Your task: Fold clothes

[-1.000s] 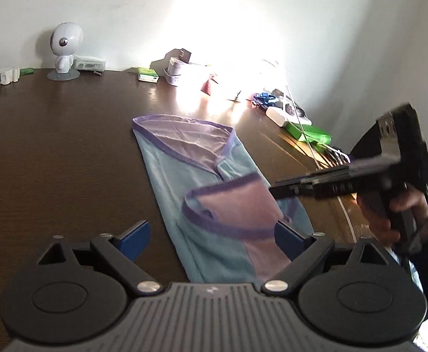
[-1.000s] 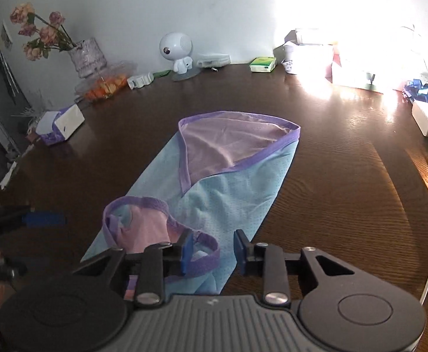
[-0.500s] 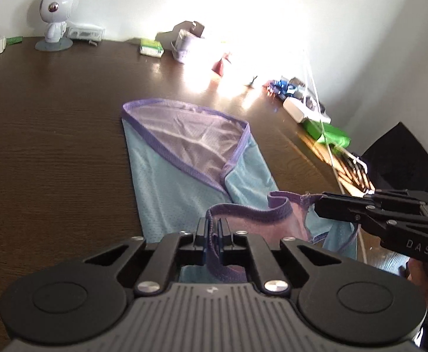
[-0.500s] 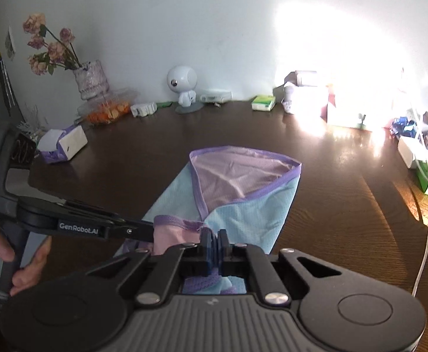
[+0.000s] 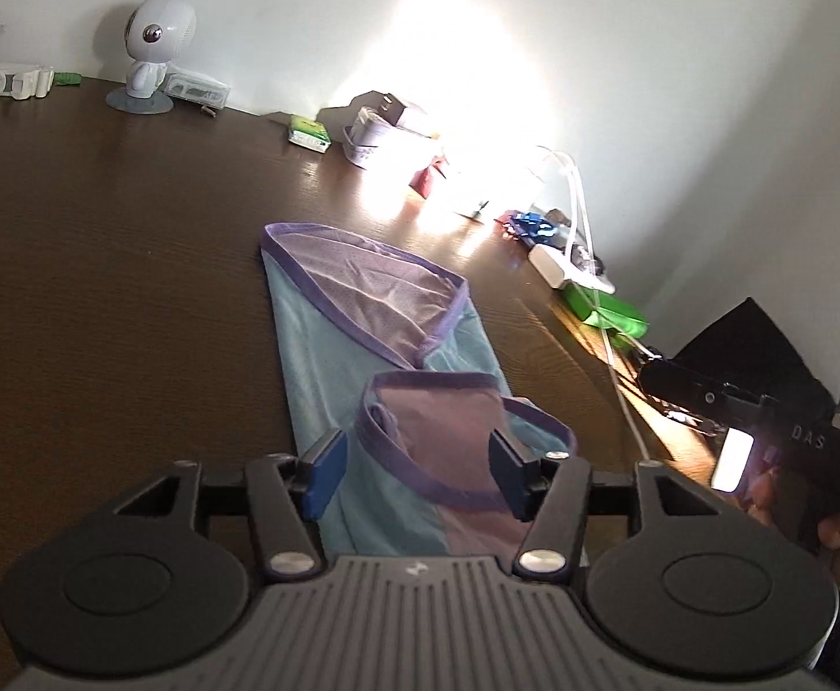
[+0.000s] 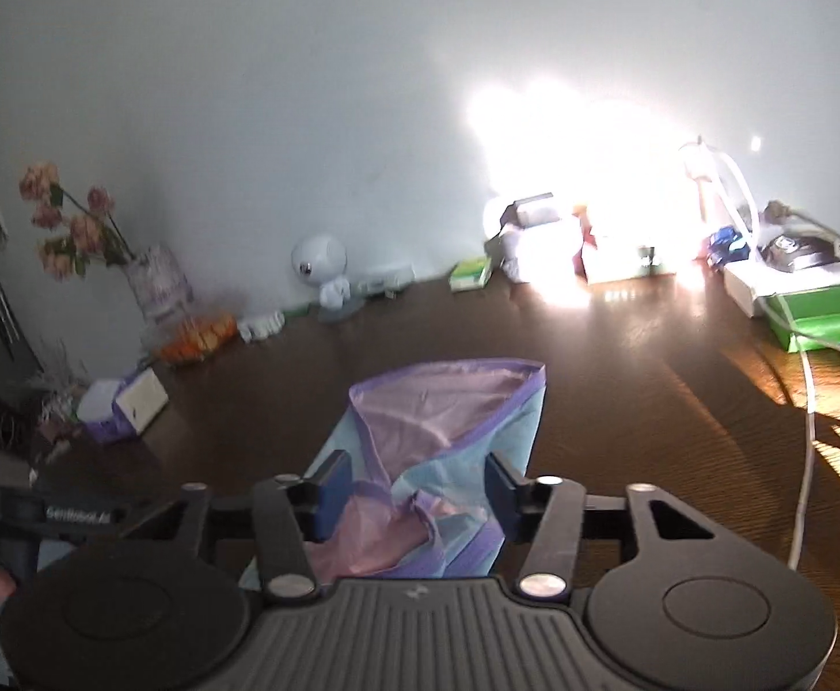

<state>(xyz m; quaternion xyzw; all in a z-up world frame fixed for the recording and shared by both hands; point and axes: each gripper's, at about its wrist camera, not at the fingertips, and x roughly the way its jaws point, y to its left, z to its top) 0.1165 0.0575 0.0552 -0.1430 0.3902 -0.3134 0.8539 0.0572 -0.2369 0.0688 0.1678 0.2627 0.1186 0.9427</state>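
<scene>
A light blue garment point(image 5: 327, 357) with purple trim lies lengthwise on the dark wooden table point(image 5: 103, 288). Its far end is folded back and shows pale purple lining. The near purple-edged hem point(image 5: 437, 432) lies folded over onto the blue cloth. My left gripper point(image 5: 420, 472) hovers over that hem; its jaws are opening and the pads touch no cloth. My right gripper point(image 6: 420, 489) is above the rumpled near end point(image 6: 396, 530), jaws opening, nothing pressed between them. In the left wrist view the right gripper point(image 5: 658, 374) sits to the right of the garment, held by a hand.
A white round-headed figure point(image 5: 152, 52), small boxes and glare-lit clutter line the wall. A green box point(image 5: 609, 311) and a white cable point(image 5: 621, 397) lie right of the garment. A flower vase point(image 6: 155, 282), a dish of orange things and a tissue box point(image 6: 126, 403) stand at the left.
Half a second ago both grippers were shut on the near purple hem. Now both have opened, and the hem lies on the garment. The right wrist view has tilted upward.
</scene>
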